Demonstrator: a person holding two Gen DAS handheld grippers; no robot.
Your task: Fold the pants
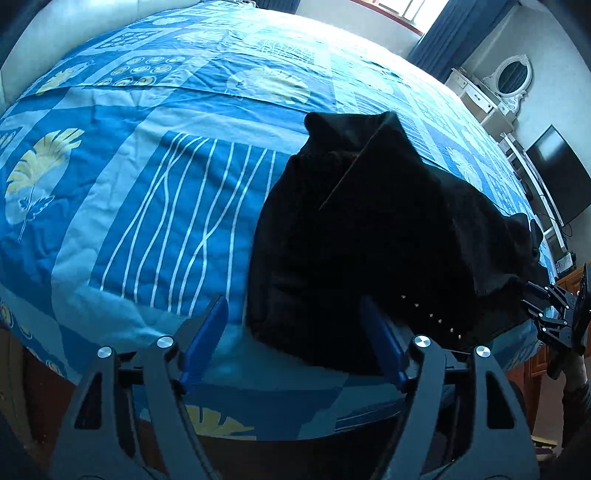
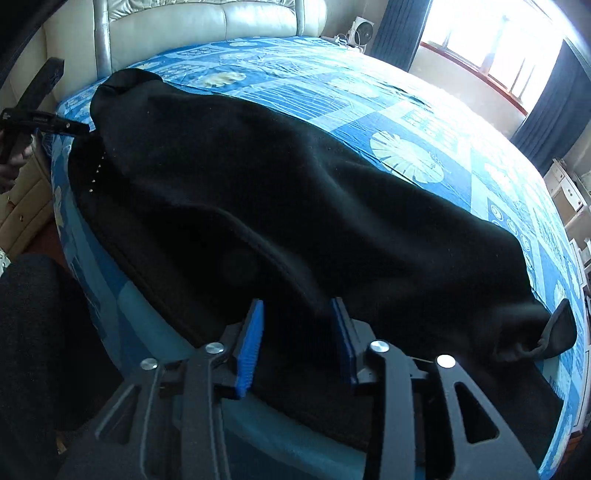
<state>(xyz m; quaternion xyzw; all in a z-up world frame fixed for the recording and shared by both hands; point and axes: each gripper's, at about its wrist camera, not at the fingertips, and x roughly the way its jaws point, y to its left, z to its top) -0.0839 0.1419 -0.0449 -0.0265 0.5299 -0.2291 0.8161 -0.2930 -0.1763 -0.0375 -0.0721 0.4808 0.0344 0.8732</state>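
Observation:
Black pants [image 1: 369, 236] lie folded lengthwise along the near edge of a bed with a blue patterned sheet [image 1: 147, 184]. In the right wrist view the pants [image 2: 295, 206] stretch from far left to near right. My left gripper [image 1: 295, 314] is open, its blue fingers [image 1: 207, 332] standing either side of the pants' near left corner. My right gripper [image 2: 299, 317] is open over the pants' near edge, with cloth between its blue fingers [image 2: 253, 343]. The right gripper also shows in the left wrist view [image 1: 554, 314] at the pants' far right end. The left gripper shows in the right wrist view [image 2: 48, 123].
A cream leather headboard [image 2: 207, 22] stands beyond the bed. A white dresser with an oval mirror [image 1: 509, 81] and a dark TV screen [image 1: 561, 173] stand along the right wall. A window [image 2: 491, 40] with dark blue curtains lights the room. A small fan [image 2: 362, 31] sits by the bed.

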